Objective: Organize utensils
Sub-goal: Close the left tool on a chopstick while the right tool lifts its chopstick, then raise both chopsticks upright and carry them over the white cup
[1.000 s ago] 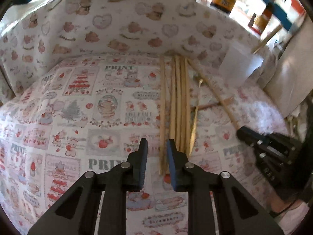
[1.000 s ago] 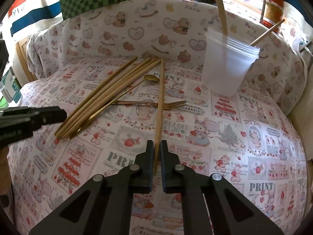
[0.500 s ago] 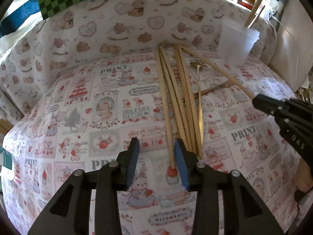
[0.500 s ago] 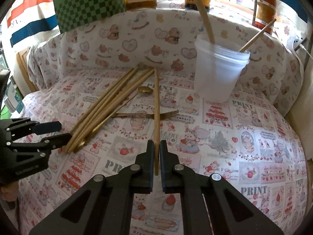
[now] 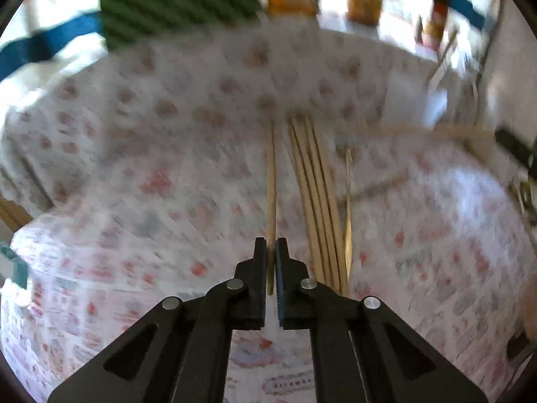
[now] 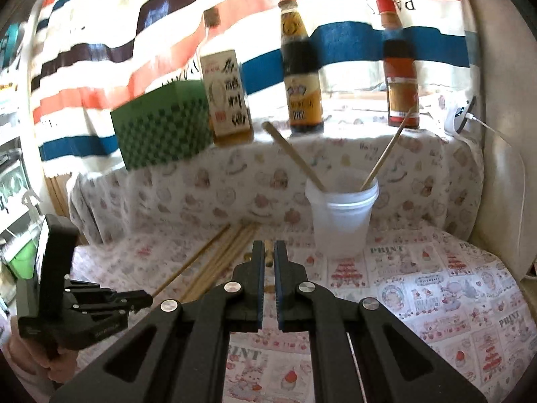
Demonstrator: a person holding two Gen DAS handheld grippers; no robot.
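Chopstick [image 5: 271, 201]: left view, centre frame, lying apart from the bundle [image 5: 319, 201] so it can be taken singly.
Left gripper [image 5: 271, 262]: fingers clamping on its near end.
Right gripper [image 6: 268, 255]: lower centre, fingers pinching another stick [image 6: 268, 252], aiming toward the cup [image 6: 340, 221] at centre right.

My left gripper [image 5: 271, 262] pinches one pale wooden chopstick [image 5: 271, 188] at its near end, the stick running straight away from me, apart from the bundle [image 5: 317, 194] lying just right of it on the cloth. My right gripper [image 6: 268, 258] clamps another chopstick [image 6: 268, 252], seen end-on. Two more lean crossed in the white cup [image 6: 340, 221].
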